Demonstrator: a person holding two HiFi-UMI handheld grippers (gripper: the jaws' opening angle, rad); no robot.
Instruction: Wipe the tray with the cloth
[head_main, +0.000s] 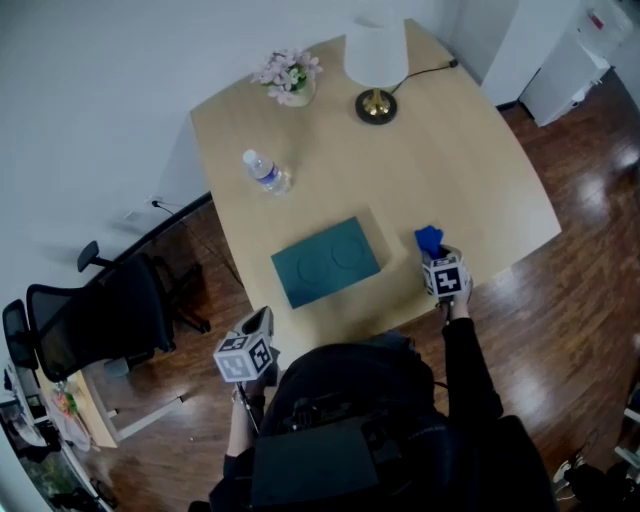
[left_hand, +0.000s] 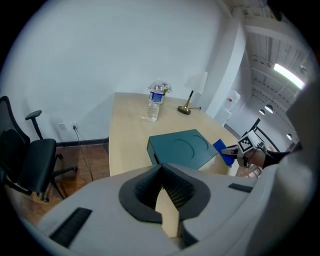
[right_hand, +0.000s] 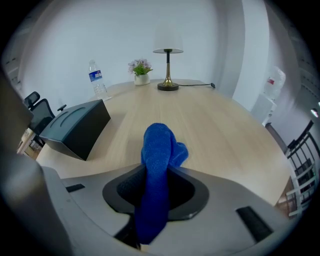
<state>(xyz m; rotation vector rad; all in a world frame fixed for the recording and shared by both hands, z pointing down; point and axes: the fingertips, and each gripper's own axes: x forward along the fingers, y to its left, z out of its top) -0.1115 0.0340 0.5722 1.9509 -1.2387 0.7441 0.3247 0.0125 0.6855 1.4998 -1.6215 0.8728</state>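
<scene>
A dark teal tray (head_main: 325, 262) lies bottom up near the front edge of the light wooden table (head_main: 450, 150); it also shows as the tray (left_hand: 182, 147) and the tray (right_hand: 75, 127). Just right of it my right gripper (head_main: 432, 250) is shut on a bunched blue cloth (head_main: 429, 240). In the right gripper view the cloth (right_hand: 159, 145) stands up from between the jaws of the gripper (right_hand: 157, 172), above bare tabletop. My left gripper (head_main: 262, 322) hangs off the table's front left corner, short of the tray. Its jaws meet at the tip of the gripper (left_hand: 161, 170), with nothing between them.
At the far side of the table stand a water bottle (head_main: 265, 172), a small pot of pink flowers (head_main: 289, 77) and a brass lamp with a white shade (head_main: 376, 60) whose cord runs off the right corner. A black office chair (head_main: 95, 320) stands on the wooden floor at left.
</scene>
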